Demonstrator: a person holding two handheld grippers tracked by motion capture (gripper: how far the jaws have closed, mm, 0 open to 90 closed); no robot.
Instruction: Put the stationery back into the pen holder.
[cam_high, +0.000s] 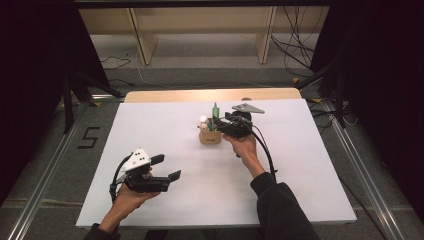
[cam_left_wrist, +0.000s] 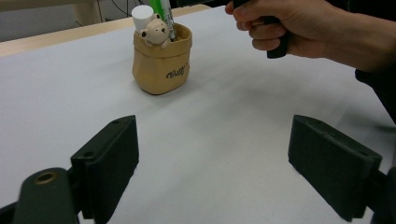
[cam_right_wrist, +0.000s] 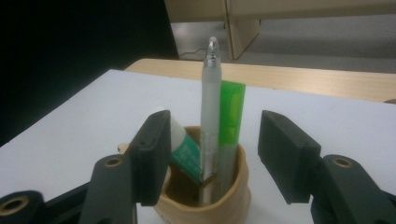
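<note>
At the left of the white table (cam_high: 165, 135), the left gripper (cam_high: 167, 167) rests with its jaws spread wide on nothing. Right of it, mid-table, stands the tan bear-faced pen pot (cam_high: 210, 135). The right gripper (cam_right_wrist: 212, 154) has its jaws apart, flanking without touching the clear frosted pen (cam_right_wrist: 209, 116) standing in the pot beside a green marker (cam_right_wrist: 231, 116).

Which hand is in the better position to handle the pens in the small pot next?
Right. The right tongs stand open at the pot, with the translucent pen between the pads. The left tongs wait open, far from the pot, near the table's front edge.
</note>
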